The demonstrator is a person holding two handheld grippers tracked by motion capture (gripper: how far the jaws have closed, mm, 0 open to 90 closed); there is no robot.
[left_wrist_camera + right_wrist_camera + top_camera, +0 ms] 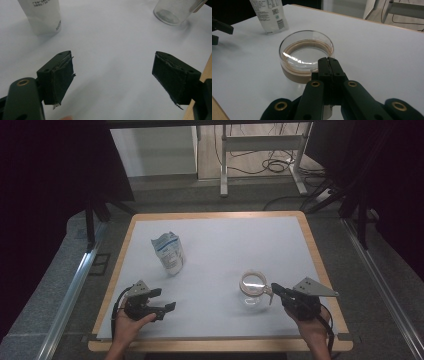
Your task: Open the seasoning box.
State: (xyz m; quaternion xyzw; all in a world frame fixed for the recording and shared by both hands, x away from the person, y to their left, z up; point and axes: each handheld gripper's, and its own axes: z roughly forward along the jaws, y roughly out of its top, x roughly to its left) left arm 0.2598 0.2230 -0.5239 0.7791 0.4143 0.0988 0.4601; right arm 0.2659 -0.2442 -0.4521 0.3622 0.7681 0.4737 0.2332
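While clamped shut at the near rim of the glass jar (305,53) with nothing visibly between the pads, right hand-held gripper (328,61) best kept low and steady — rim hard, slippery, easily tipped. Left hand-held gripper (113,75) wide open, empty, low over the tabletop (225,245). Beyond it, white pouch (169,251) upright, well apart from the jar — reachable without crossing arms.

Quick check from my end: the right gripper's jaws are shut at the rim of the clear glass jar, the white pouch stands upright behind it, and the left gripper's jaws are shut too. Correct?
Not quite. The left gripper has its jaws wide apart over bare white table, as the left gripper view shows. The rest stands: the right gripper has its jaws shut at the rim of the clear glass jar, and the white pouch stands upright.
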